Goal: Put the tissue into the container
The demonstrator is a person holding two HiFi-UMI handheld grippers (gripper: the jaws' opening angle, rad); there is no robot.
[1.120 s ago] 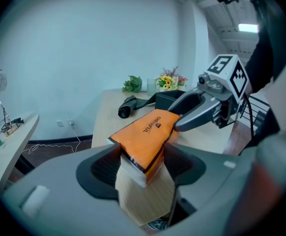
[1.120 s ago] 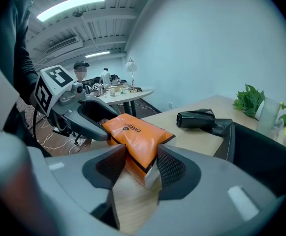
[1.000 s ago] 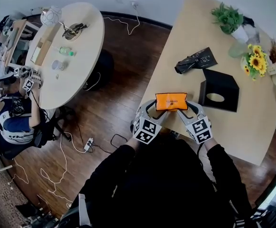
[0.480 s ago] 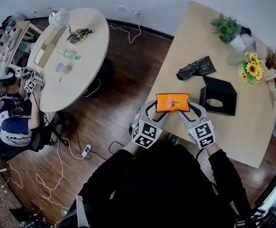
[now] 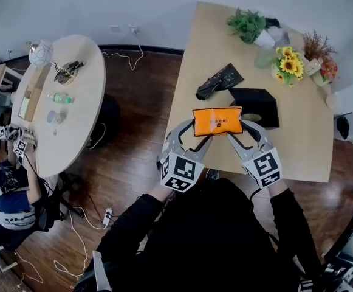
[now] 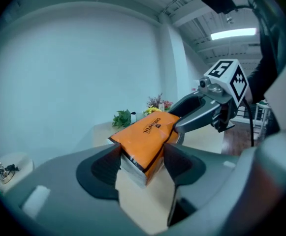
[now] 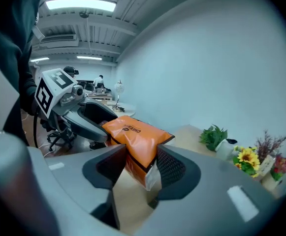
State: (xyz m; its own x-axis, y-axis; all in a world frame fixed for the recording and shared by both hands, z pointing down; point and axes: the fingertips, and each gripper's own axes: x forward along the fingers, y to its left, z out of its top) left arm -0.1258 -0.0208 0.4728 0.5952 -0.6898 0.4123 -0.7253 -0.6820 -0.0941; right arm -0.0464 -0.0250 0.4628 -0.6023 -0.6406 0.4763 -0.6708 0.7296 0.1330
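An orange tissue pack point(image 5: 217, 120) hangs in the air above the wooden table point(image 5: 313, 142), gripped at both ends. My left gripper point(image 5: 199, 137) is shut on its left end, and the pack point(image 6: 145, 141) fills the gap between the dark pads. My right gripper point(image 5: 240, 135) is shut on the right end, where the pack point(image 7: 135, 139) is squeezed between the jaws. The black container point(image 5: 258, 105) with an oval opening in its top sits on the table just behind the pack, partly hidden by it.
A black pouch point(image 5: 219, 82) lies on the table behind the pack. A green plant point(image 5: 249, 24), sunflowers point(image 5: 287, 66) and dried flowers point(image 5: 319, 50) stand at the far end. A round table point(image 5: 48, 111) with clutter stands at left, with a seated person point(image 5: 6, 193) beside it.
The view has swung to the right, so the table and container sit further left in the frame. The pack, still held by both grippers, has come closer to the container and now overlaps its front.
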